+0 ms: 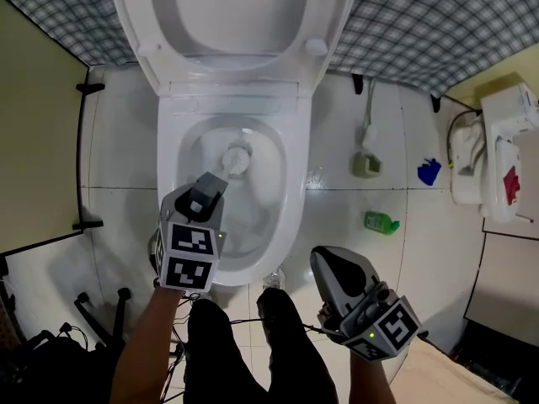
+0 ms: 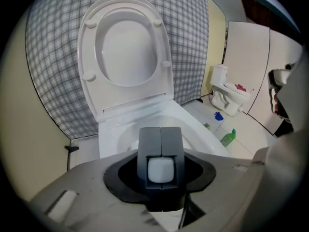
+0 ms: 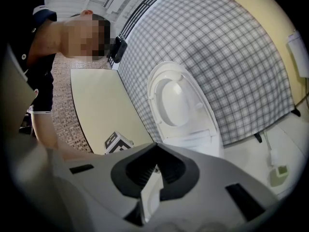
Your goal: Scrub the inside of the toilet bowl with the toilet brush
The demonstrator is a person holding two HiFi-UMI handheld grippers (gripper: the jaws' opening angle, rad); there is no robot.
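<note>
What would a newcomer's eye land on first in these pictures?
The white toilet fills the middle of the head view, seat raised against the checked wall. The left gripper hangs over the bowl, shut on the toilet brush, whose head is down in the bowl; the right gripper is empty at lower right.

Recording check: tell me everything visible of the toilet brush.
The toilet brush looks white, probably plastic. Its rounded head sits inside the toilet bowl, low near the bottom; the bristles are too small to make out. The handle slants up from the head to the left gripper, whose jaws are closed on it, with a pale squared end showing between them. Nothing else visibly touches it.
</note>
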